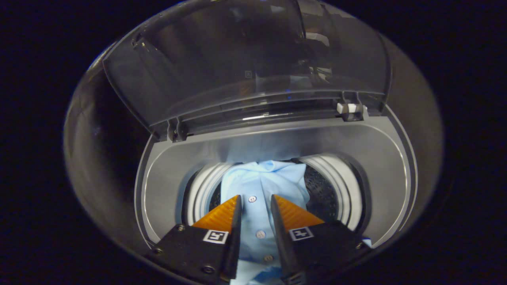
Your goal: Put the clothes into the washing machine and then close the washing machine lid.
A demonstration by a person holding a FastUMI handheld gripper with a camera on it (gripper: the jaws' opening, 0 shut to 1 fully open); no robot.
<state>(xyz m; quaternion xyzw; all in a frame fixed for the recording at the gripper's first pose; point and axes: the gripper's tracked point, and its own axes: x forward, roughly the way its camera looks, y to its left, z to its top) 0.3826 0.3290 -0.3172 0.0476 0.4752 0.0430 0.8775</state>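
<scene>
A light blue button shirt [262,180] lies bunched between my fingers and reaches ahead into the round drum opening [330,192] of the top-loading washing machine [166,170]. My gripper [255,196] hovers over the opening. Its fingers stand a narrow gap apart with the shirt's button strip running between them, and both fingers press on the cloth. More of the shirt trails back under the gripper. The machine's clear, tinted lid [245,67] stands raised at the back, beyond the drum.
The grey top panel [388,166] rings the drum opening. The lid's hinges sit at the back, one with a white clip [348,107] on the right and one [174,130] on the left. The perforated drum wall [319,194] shows to the right of the shirt.
</scene>
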